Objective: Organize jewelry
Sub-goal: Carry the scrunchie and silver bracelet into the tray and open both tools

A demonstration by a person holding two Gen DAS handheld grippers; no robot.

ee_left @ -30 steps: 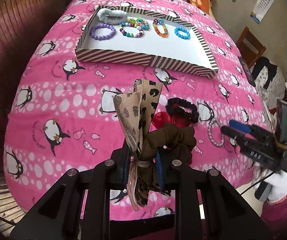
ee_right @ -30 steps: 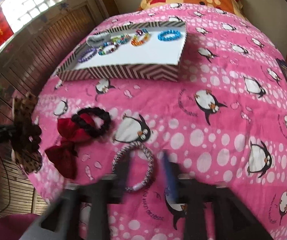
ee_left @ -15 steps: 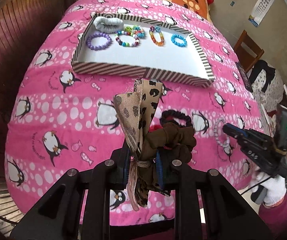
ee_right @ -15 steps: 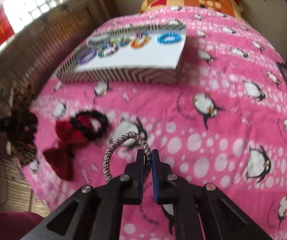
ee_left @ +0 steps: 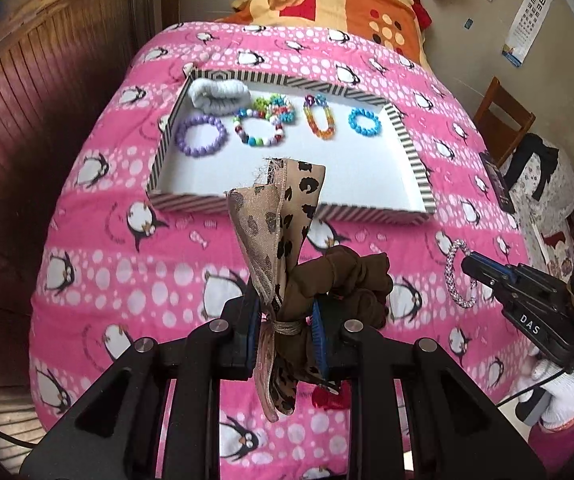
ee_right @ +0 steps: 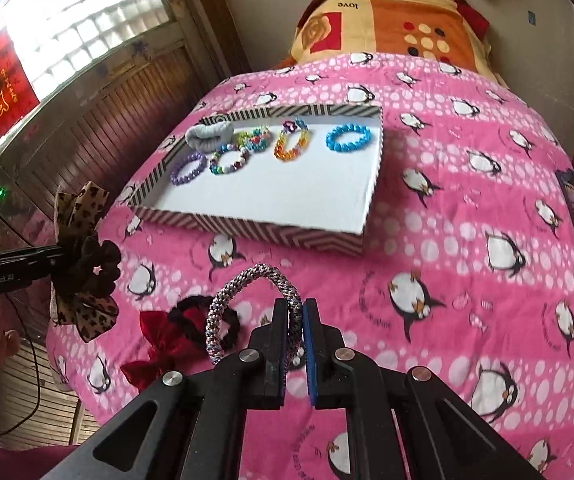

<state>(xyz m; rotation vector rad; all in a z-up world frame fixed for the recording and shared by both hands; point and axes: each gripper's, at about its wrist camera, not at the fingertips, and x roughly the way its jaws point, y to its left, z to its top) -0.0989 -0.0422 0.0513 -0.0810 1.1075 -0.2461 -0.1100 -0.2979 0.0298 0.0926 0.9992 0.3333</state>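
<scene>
Roughly halfway, I'd say. The tray [ee_left: 410,158] on the pink quilt [ee_left: 127,256] already has a row along its far side: grey scrunchie [ee_left: 218,94], purple bracelet [ee_left: 200,135], mixed-bead bracelet [ee_left: 259,130], a small bright one behind it, orange bracelet [ee_left: 320,117], blue bracelet [ee_left: 363,121]. The front half of the tray is bare.

L gripper [ee_left: 287,330] is clamped on a leopard bow [ee_left: 283,208] w/ brown scrunchie [ee_left: 351,280], held up over the quilt just short of the tray's near wall. R gripper [ee_right: 296,326] is pinched on the rim of a braided bracelet [ee_right: 247,292], lifted off the quilt, well short of the tray.

Left on the quilt: a red bow [ee_right: 159,344] and a black scrunchie [ee_right: 191,320], touching each other, near the front edge.

So 2 items in transit, 2 more to fetch; both carried pieces prob. go in the bare front half.
</scene>
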